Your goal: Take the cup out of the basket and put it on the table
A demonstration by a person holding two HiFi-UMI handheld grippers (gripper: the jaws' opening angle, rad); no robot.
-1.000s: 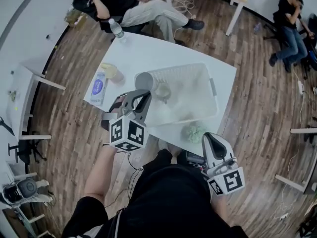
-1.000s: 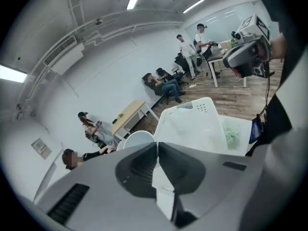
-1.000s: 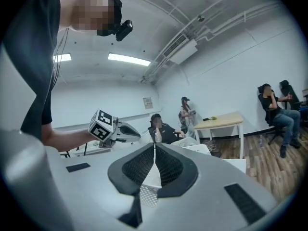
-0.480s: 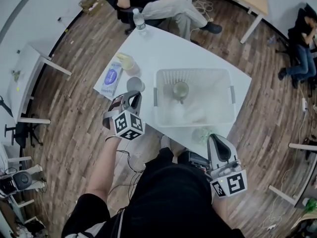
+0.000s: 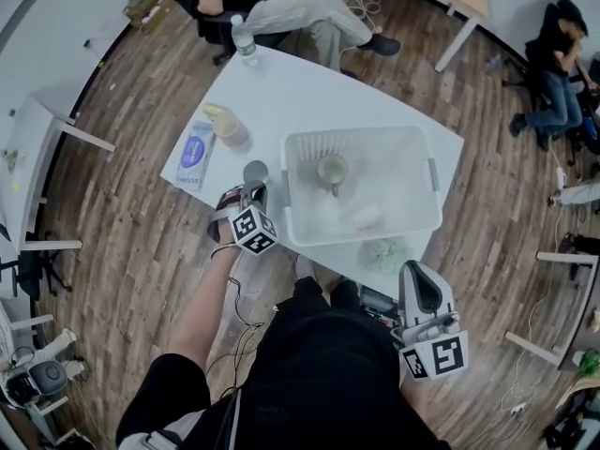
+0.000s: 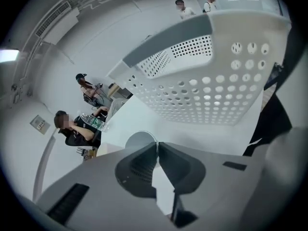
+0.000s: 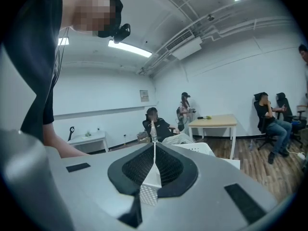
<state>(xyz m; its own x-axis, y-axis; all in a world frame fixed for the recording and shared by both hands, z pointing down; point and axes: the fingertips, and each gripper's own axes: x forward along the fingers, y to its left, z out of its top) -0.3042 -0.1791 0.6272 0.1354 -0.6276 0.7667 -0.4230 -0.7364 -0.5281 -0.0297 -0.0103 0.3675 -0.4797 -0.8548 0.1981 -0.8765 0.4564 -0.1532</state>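
A grey cup (image 5: 255,172) stands on the white table (image 5: 309,97), just left of the white perforated basket (image 5: 427,187). My left gripper (image 5: 253,191) points steeply down at it, shut on the cup's near rim. In the left gripper view the cup (image 6: 139,139) shows as a grey disc just beyond the closed left gripper (image 6: 157,146), with the basket (image 6: 207,90) close behind. A pale green cup (image 5: 332,170) sits inside the basket. My right gripper (image 5: 418,270) hangs shut and empty off the table's near edge; the right gripper (image 7: 154,147) looks level across the room.
A white roll (image 5: 362,217) lies in the basket. A green fluffy ball (image 5: 386,252) sits at the table's near edge. A blue-white packet (image 5: 195,154), a yellowish jar (image 5: 225,124) and a water bottle (image 5: 242,40) are on the table's left and far side. Seated people are beyond.
The left gripper has come down and to the left with the grey cup, from above the basket's left corner to the table beside it. The right gripper has barely moved.
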